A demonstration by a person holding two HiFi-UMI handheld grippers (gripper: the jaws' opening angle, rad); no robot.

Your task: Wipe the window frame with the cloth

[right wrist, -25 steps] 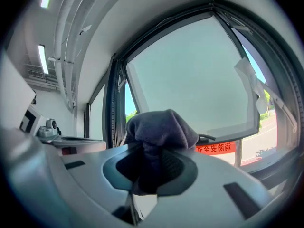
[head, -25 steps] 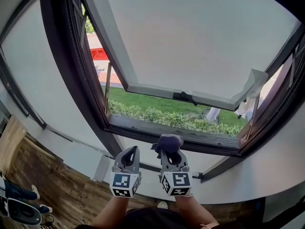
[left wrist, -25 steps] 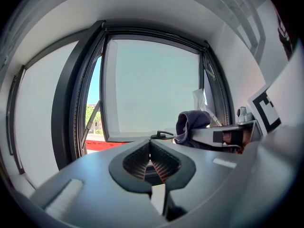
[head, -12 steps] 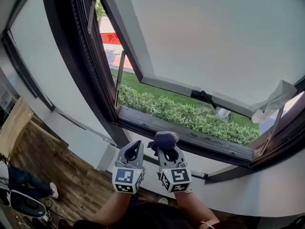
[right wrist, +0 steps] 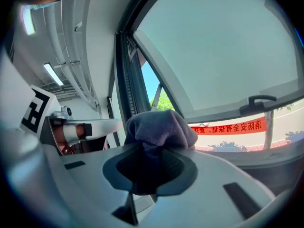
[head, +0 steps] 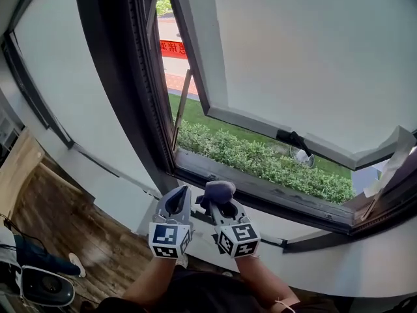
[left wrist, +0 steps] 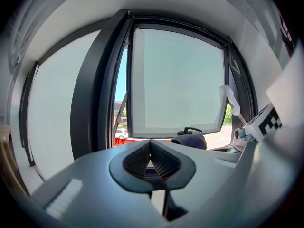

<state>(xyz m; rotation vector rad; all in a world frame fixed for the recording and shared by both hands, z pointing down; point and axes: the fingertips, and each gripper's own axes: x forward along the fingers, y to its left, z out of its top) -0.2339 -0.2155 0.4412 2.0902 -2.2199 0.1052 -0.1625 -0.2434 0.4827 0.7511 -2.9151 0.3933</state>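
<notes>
A dark grey cloth (head: 217, 190) is bunched between the jaws of my right gripper (head: 220, 199), which is shut on it. The cloth hangs just below the dark window frame (head: 273, 191), near its lower left corner; I cannot tell whether it touches. My left gripper (head: 180, 195) is close beside it on the left, shut and holding nothing. In the left gripper view the ribbed pads meet at the left gripper (left wrist: 150, 145), with the cloth (left wrist: 191, 140) to its right. In the right gripper view the cloth (right wrist: 160, 127) bulges out of the right gripper (right wrist: 153, 150), facing the frame's upright (right wrist: 126, 80).
The sash (head: 306, 57) is swung outward, with a black handle (head: 294, 139) on its lower rail and a stay arm (head: 182, 107) at the left. A white scrap (head: 392, 164) hangs at the right corner. A hedge (head: 260, 159) lies outside. Below are a white sill wall (head: 313, 240) and wood floor (head: 65, 220).
The view has swung left and both grippers now sit closer to the frame's lower left corner. The right gripper has kept hold of the cloth throughout.
</notes>
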